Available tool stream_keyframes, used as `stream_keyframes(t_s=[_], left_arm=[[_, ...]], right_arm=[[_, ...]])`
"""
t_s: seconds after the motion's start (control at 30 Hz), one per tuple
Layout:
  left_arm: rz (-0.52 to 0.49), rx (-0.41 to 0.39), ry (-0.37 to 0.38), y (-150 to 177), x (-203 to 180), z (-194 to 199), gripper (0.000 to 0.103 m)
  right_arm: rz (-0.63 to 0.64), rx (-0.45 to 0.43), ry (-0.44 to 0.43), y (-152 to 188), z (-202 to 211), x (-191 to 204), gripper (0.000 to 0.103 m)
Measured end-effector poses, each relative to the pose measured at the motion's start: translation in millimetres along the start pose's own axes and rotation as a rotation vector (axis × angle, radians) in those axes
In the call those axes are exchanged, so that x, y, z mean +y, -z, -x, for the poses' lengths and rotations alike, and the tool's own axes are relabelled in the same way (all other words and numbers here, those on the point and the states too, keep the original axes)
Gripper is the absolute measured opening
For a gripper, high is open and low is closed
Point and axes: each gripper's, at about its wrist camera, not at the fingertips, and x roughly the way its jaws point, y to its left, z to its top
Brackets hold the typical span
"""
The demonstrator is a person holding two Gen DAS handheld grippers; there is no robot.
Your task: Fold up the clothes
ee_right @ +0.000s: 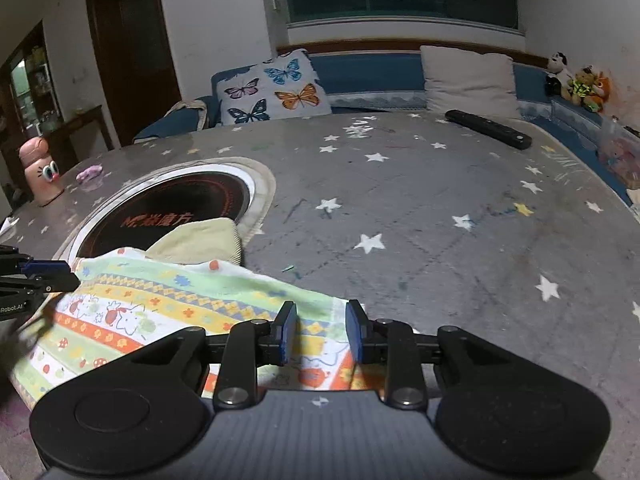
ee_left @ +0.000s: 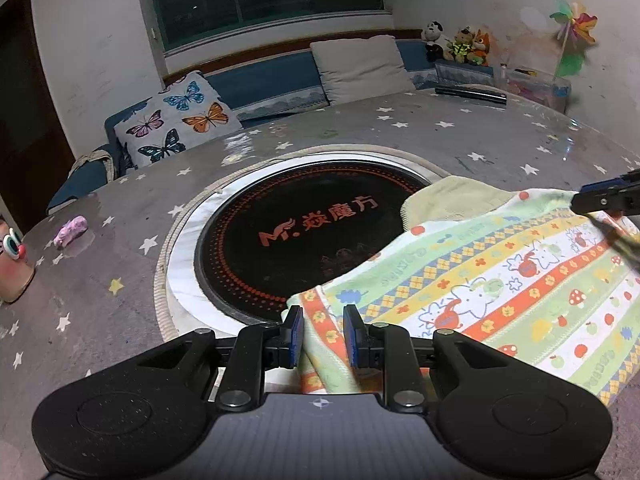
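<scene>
Striped cotton, pastel green, yellow, orange and white with cartoon animals and mushrooms: a small garment (ee_left: 500, 280) lies on the grey star-print tablecloth (ee_left: 440, 140), filling the lower right of the left wrist view and the lower left of the right wrist view. Its pale yellow-green cuff (ee_left: 448, 200) rests over the edge of the round black cooktop (ee_left: 288, 240) set into the table.

Left gripper (ee_left: 323, 334): jaws partly open, blue pads either side of a raised fold at the garment's near corner. Pads stand apart from the cloth; whether either one touches it, cannot tell. No grip visible.

Right gripper (ee_right: 321, 332): jaws likewise partly open, straddling the garment's edge at lower centre of its own view. Cloth passes between and below the pads, not pinched.

In the right wrist view the left gripper enters at the left edge, mid-height, over the garment's far corner.

Other items: black remote (ee_right: 488, 128) upper right on the table; pink lump (ee_left: 71, 230) at left; butterfly pillow (ee_left: 176, 120) on the blue sofa behind.
</scene>
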Motion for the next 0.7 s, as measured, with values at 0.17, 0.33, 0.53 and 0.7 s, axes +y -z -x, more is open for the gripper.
stream_keyframes(t_s=[0.17,0.33,0.53,0.7], left_arm=[[0.012,-0.005,-0.006,1,-1,5,0.025],[0.016,-0.003,-0.012,4,-1,6,0.025],[0.011,-0.006,-0.015,5,-2,6,0.025],[0.015,-0.01,-0.008,6,1,6,0.025]], right_arm=[[0.035,-0.038,-0.013,-2,12,11,0.027],[0.01,-0.035,-0.038,-14,-3,23,0.027],[0.075,-0.031,-0.056,-21,-18,48,0.027],[0.088,-0.018,0.018,-16,-26,45,0.027]])
